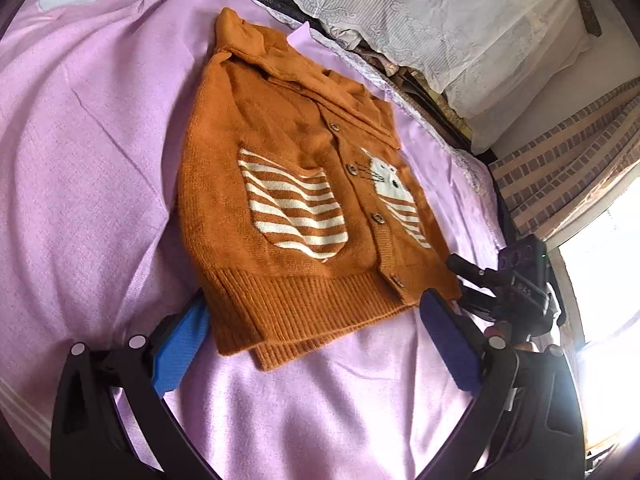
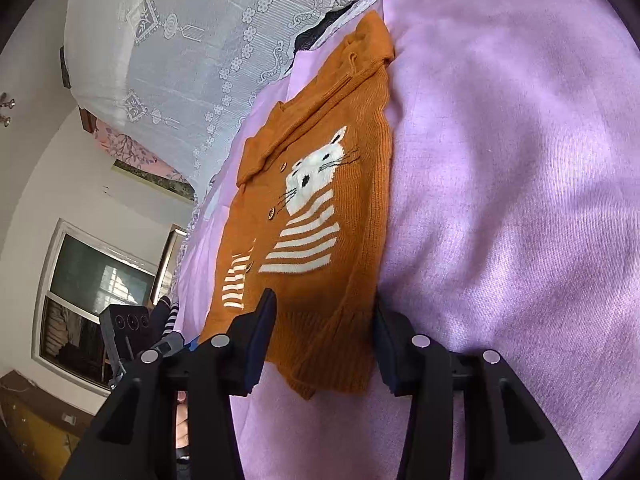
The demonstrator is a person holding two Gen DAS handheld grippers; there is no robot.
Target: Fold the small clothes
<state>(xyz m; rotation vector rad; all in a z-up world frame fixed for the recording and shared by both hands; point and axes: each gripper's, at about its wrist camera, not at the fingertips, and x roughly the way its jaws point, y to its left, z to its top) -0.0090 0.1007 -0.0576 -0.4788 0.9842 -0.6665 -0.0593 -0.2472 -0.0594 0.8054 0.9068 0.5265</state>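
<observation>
An orange knitted cardigan (image 1: 296,184) with white stripes and a cat face lies flat, front up and buttoned, on a lilac sheet (image 1: 88,168). My left gripper (image 1: 316,340) is open wide at the ribbed hem (image 1: 312,300), with one blue pad at each end of the hem's near edge. The right gripper (image 1: 466,280) sits at the hem's right corner. In the right wrist view the cardigan (image 2: 320,208) runs away from the right gripper (image 2: 324,344), which straddles a corner of the hem (image 2: 328,352). Its jaws stand partly apart and the fabric lies flat between the pads.
White lace cloth (image 1: 420,8) covers bedding at the far edge of the sheet. A bright window (image 1: 608,280) is on the right, next to a brick-patterned cloth (image 1: 560,160). In the right wrist view a second window (image 2: 100,280) and the left gripper's body (image 2: 124,324) are at lower left.
</observation>
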